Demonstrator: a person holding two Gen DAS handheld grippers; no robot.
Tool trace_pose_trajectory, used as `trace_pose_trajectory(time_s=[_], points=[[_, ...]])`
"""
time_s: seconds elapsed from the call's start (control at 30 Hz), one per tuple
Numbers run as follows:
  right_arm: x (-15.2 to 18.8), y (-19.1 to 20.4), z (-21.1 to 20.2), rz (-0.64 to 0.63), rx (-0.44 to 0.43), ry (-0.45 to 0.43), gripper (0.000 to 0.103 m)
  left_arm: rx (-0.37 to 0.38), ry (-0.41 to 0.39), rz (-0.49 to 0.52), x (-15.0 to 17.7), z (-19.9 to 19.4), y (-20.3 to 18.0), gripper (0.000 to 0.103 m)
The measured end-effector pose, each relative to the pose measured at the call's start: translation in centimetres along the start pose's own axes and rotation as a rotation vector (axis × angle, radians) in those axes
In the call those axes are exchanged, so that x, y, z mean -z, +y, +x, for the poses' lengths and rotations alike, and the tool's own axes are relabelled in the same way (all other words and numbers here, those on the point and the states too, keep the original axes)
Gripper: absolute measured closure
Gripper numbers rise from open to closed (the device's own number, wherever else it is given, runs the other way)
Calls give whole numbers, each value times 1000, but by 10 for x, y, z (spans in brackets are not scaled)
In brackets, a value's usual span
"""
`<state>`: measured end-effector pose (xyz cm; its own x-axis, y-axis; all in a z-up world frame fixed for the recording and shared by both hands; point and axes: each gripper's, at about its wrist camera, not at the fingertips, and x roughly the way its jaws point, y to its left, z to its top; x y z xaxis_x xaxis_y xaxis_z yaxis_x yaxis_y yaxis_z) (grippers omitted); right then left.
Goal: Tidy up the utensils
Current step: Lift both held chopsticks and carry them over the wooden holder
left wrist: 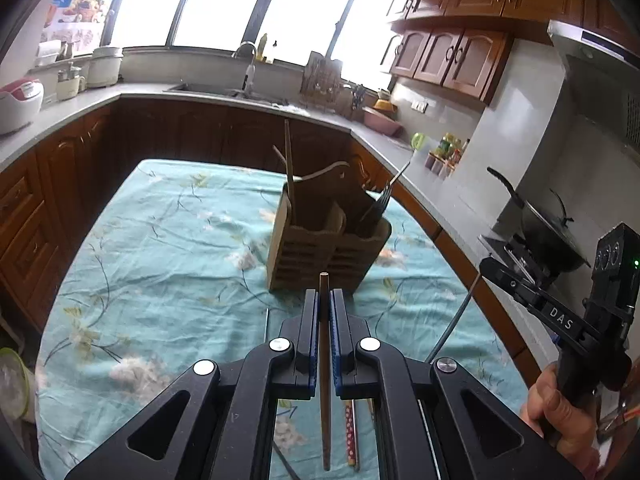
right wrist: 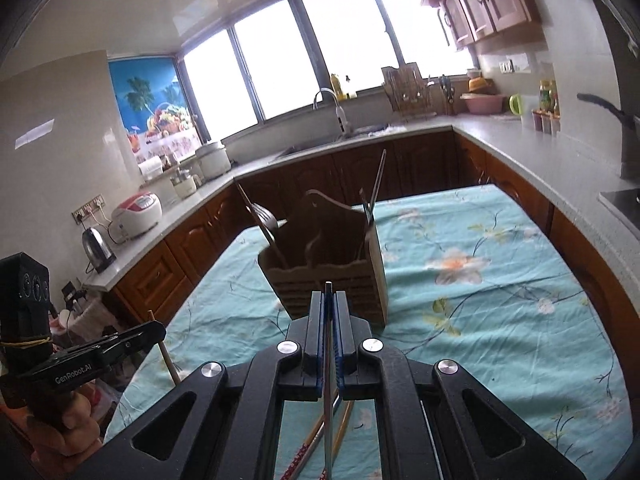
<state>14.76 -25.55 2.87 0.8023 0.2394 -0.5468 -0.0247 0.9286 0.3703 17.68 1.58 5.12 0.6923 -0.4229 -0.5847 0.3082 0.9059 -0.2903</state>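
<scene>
A brown slatted utensil caddy [left wrist: 326,246] stands on the teal floral tablecloth [left wrist: 168,240], holding wooden chopsticks and forks; it also shows in the right wrist view [right wrist: 332,280]. My left gripper [left wrist: 324,300] is shut on a brown wooden chopstick [left wrist: 325,380], held above the cloth just short of the caddy. My right gripper [right wrist: 329,300] is shut on a thin metal chopstick [right wrist: 328,392], also just short of the caddy. Loose chopsticks [left wrist: 350,432] lie on the cloth below the grippers, and they also show in the right wrist view [right wrist: 312,444].
Grey counters [left wrist: 80,104] with brown cabinets wrap around the table. A sink and tap [right wrist: 340,120] stand at the back, a rice cooker [right wrist: 136,210] and kettle [right wrist: 98,248] on the left, and a wok on the stove [left wrist: 548,236] on the right.
</scene>
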Motion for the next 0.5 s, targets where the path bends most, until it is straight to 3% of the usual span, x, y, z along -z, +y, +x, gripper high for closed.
trace_pose_trajectory(time_s=[0.5], points=[[-28, 8, -16, -25, -1, -103, 99, -9, -126, -22, -21, -16, 7, 99]])
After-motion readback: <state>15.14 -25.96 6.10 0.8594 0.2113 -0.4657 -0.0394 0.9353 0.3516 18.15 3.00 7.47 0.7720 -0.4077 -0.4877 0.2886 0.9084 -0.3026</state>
